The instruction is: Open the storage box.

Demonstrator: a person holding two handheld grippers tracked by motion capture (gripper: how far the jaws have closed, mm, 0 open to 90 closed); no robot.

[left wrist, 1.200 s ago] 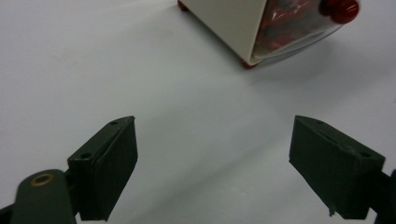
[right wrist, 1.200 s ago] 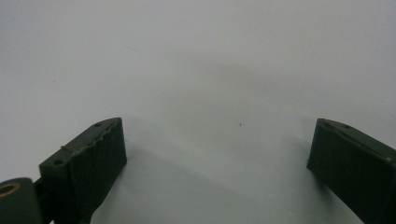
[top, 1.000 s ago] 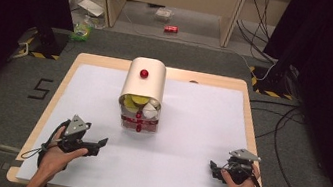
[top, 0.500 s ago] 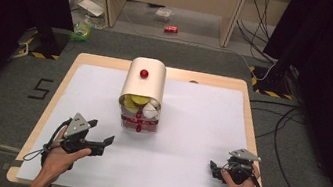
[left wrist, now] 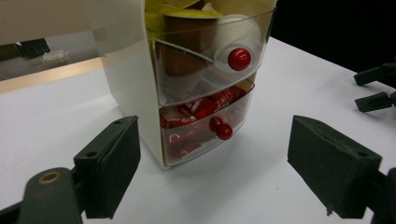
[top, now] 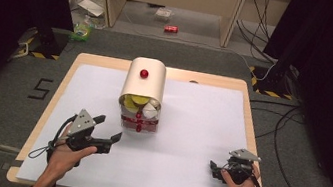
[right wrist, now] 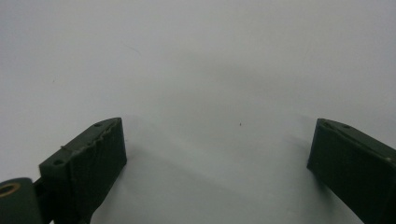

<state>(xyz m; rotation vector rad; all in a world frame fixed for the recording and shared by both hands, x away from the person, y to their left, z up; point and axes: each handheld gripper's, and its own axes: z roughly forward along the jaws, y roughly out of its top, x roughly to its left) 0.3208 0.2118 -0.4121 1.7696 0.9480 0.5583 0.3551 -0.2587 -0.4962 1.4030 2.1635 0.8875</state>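
The left gripper [top: 114, 138], held in the person's left hand [top: 66, 151], hovers just in front and to the left of the drawer cabinet [top: 143, 92], aimed at it. Its jaws stand wide with nothing between them and have just been closing a little. The right gripper [top: 213, 171], in the right hand [top: 241, 186], sits well right of the cabinet, its jaws wide apart and empty.
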